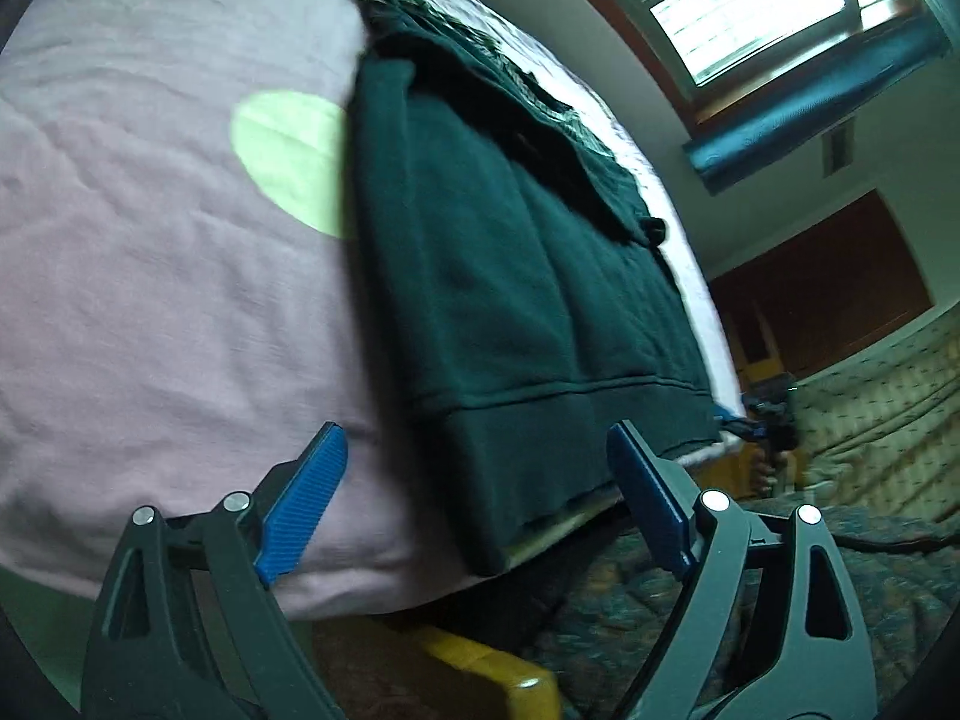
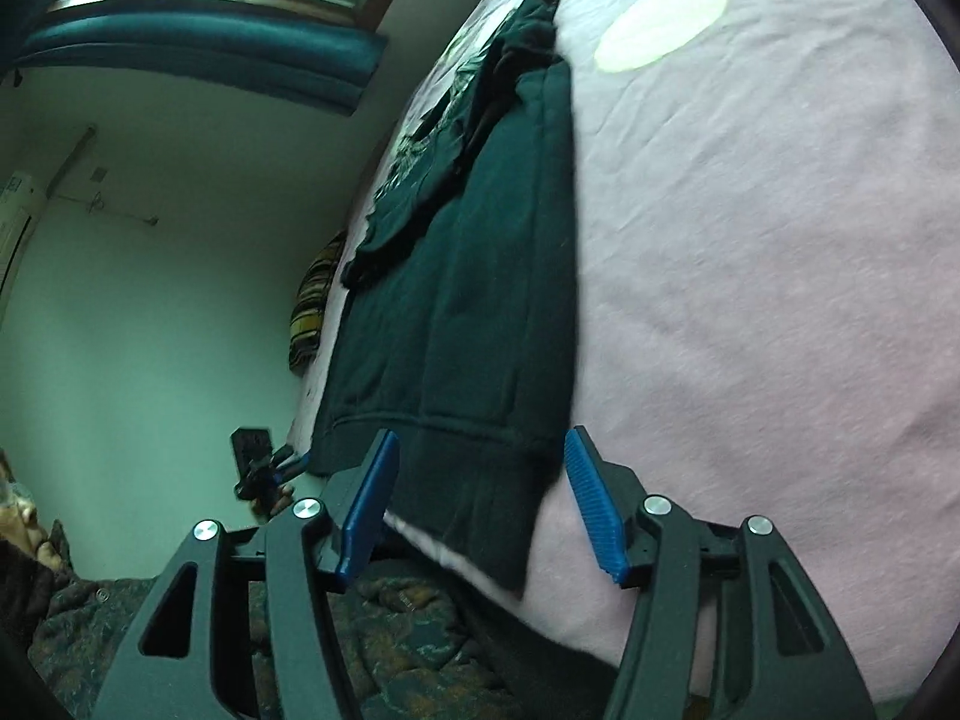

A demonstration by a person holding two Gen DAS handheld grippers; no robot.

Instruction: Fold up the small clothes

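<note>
Dark green fleece, the sweatshirt (image 1: pixel 498 300) lies flat on the pink bedsheet (image 1: pixel 150 300) with its ribbed hem just ahead of both your grippers, left (image 1: pixel 474 498) and right (image 2: pixel 480 498), whose jaws are spread and empty, apparently poised to pinch that hem.

We hold our left hand-held gripper (image 1: pixel 474 477) with its blue fingers (image 1: pixel 309 501) spread wide, nothing between them. Our right hand-held gripper (image 2: pixel 480 483) is likewise spread, its blue fingers (image 2: pixel 591 507) empty and level with each other.
</note>
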